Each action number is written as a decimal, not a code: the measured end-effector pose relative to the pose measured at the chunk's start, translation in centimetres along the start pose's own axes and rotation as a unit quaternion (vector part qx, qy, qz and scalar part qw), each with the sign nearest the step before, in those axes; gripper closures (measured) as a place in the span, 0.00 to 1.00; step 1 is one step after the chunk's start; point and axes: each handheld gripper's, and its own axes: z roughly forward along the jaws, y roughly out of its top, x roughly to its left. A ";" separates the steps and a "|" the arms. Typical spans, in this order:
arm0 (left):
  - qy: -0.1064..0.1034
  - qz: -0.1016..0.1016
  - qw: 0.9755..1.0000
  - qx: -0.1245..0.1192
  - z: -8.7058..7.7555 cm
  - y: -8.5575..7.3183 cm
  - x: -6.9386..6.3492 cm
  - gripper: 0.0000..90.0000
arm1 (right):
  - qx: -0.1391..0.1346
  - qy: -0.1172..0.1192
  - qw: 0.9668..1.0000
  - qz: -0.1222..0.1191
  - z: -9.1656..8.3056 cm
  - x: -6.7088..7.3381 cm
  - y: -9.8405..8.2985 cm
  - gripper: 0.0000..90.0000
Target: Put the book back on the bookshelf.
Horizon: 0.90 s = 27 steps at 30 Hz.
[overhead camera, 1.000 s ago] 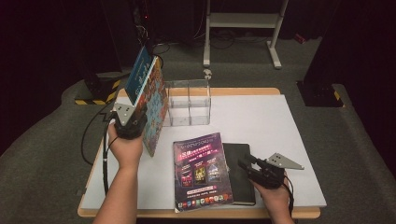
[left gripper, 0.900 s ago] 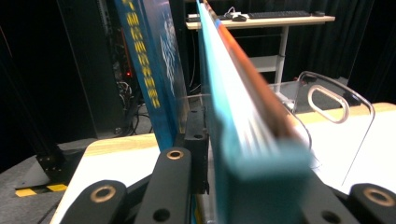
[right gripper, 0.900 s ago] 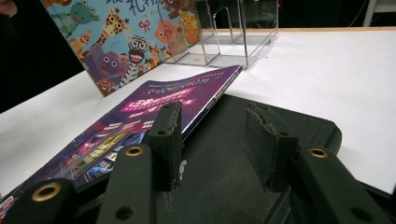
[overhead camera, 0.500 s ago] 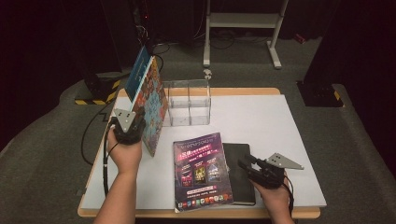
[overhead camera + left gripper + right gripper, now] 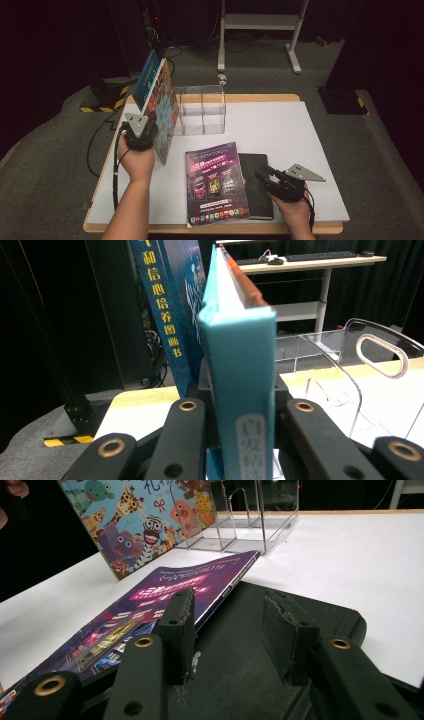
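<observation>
The picture book stands upright on its edge at the table's left side, clamped in the left gripper, a touch nearer the clear rack than a second ago, probably bound for a slot. The right gripper rests on the black notebook, jaws apart around nothing

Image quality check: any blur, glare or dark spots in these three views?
High view: white table evenly lit, surroundings nearly black. Left gripper view: teal book spine soft up close, clear acrylic rack catches highlights. Right gripper view: foreground black jaws blurred, purple magazine sharper, table washed out.
</observation>
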 end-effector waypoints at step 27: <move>-0.012 0.003 1.000 -0.029 -3.8 -1.4 0.9 0.85 | 0.005 0.001 1.000 -0.003 0.3 0.2 -0.1 0.63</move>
